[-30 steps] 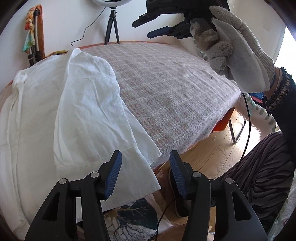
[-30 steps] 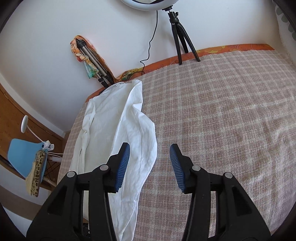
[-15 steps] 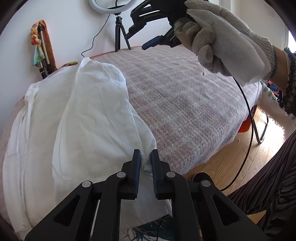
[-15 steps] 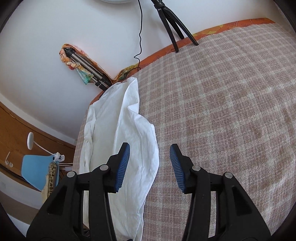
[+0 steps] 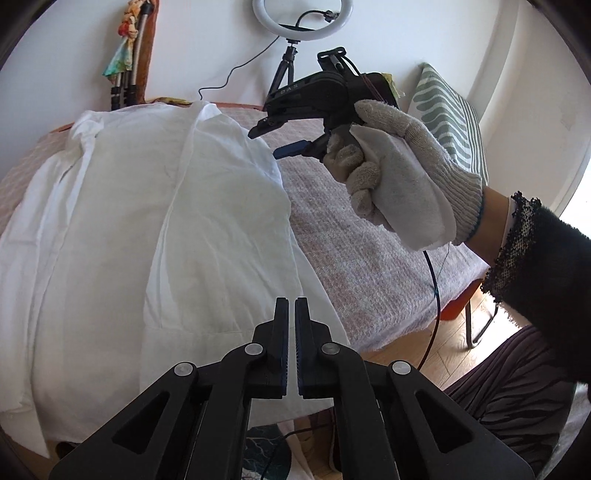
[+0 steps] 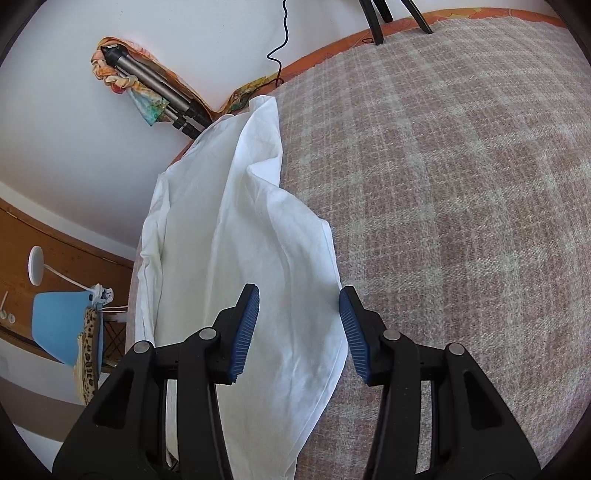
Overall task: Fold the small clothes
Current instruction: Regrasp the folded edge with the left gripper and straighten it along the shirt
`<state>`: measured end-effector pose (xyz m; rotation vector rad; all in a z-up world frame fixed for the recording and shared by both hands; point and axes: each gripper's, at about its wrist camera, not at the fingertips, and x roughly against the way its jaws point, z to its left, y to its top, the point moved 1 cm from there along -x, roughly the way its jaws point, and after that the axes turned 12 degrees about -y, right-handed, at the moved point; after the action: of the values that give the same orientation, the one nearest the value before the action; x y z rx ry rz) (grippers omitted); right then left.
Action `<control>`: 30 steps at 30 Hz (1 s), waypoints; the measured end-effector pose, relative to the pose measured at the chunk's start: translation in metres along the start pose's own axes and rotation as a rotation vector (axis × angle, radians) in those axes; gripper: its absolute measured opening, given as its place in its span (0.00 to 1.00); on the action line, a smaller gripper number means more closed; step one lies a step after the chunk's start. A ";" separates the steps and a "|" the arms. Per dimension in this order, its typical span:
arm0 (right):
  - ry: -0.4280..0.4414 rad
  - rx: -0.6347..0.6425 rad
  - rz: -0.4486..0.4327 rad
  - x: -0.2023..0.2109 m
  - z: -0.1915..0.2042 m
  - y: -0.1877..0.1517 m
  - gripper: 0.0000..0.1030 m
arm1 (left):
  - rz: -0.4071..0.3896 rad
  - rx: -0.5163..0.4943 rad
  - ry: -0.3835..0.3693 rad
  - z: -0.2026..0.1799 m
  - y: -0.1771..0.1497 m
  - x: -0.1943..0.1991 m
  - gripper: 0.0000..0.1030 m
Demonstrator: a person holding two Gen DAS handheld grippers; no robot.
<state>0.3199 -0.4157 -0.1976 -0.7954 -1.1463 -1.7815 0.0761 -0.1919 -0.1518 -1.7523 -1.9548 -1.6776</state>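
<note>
- lying at 9 o'clock on the plaid bench [image 6: 461,177], the white garment [image 5: 155,236] runs off-frame below.
- left claw [image 5: 290,314]: opening from nearly closed, gripped cloth hard to confirm.
- right claw [image 6: 299,306]: wide, empty, over the garment's edge.

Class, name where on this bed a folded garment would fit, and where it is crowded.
Free: the checked blanket between the white garment and the tripod at the far edge. Crowded: the side that the garment covers.

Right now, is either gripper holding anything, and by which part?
The left gripper pinches the white shirt at its near right edge. The right gripper is open above it, holding nothing.
</note>
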 end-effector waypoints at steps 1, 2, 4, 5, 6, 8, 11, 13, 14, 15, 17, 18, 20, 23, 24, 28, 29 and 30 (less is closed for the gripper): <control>-0.006 0.001 -0.005 0.002 -0.002 0.000 0.46 | 0.018 -0.022 -0.005 -0.006 -0.002 -0.006 0.13; -0.008 -0.005 -0.010 0.004 -0.004 0.000 0.46 | 0.032 -0.048 0.011 -0.013 -0.003 -0.012 0.32; 0.000 -0.028 -0.019 0.008 -0.013 0.002 0.46 | 0.032 -0.119 0.065 -0.026 -0.007 -0.020 0.50; -0.002 -0.037 -0.023 0.010 -0.017 0.003 0.46 | 0.033 -0.155 0.088 -0.032 -0.008 -0.024 0.50; -0.004 -0.043 -0.026 0.010 -0.020 0.003 0.47 | 0.039 -0.189 0.111 -0.036 -0.010 -0.029 0.50; -0.005 -0.061 -0.028 0.010 -0.027 0.006 0.47 | 0.047 -0.254 0.172 -0.044 -0.013 -0.038 0.50; 0.002 -0.085 -0.025 0.008 -0.035 0.009 0.47 | 0.044 -0.335 0.234 -0.044 -0.021 -0.048 0.39; 0.014 -0.088 -0.021 0.006 -0.035 0.010 0.47 | 0.032 -0.394 0.282 -0.042 -0.024 -0.050 0.11; 0.018 -0.085 -0.020 0.005 -0.035 0.011 0.47 | 0.033 -0.418 0.304 -0.040 -0.024 -0.051 0.06; 0.021 -0.081 -0.020 0.004 -0.033 0.011 0.47 | 0.029 -0.417 0.283 -0.037 -0.022 -0.049 0.05; 0.029 -0.065 -0.013 0.000 -0.028 0.010 0.47 | 0.008 -0.343 0.238 -0.029 -0.017 -0.041 0.04; 0.032 -0.058 -0.007 -0.002 -0.026 0.009 0.47 | -0.009 -0.300 0.213 -0.025 -0.014 -0.034 0.03; 0.032 -0.039 0.004 -0.007 -0.020 0.007 0.47 | -0.040 -0.226 0.170 -0.019 -0.009 -0.023 0.02; 0.033 -0.021 0.010 -0.010 -0.014 0.005 0.47 | -0.085 -0.150 0.135 -0.013 -0.002 -0.008 0.02; 0.035 -0.019 0.011 -0.010 -0.013 0.004 0.47 | -0.096 -0.134 0.131 -0.012 0.000 -0.004 0.02; 0.067 -0.033 0.025 -0.014 -0.010 0.001 0.47 | -0.129 -0.101 0.131 -0.002 0.007 0.006 0.02; 0.072 -0.031 0.029 -0.016 -0.008 0.000 0.47 | -0.134 -0.091 0.127 0.000 0.007 0.008 0.02; 0.064 -0.022 0.022 -0.016 -0.006 -0.001 0.47 | -0.137 -0.081 0.120 0.001 0.006 0.009 0.02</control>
<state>0.3261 -0.4161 -0.2138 -0.7555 -1.0741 -1.7909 0.0780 -0.1864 -0.1426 -1.5328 -2.0221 -1.8827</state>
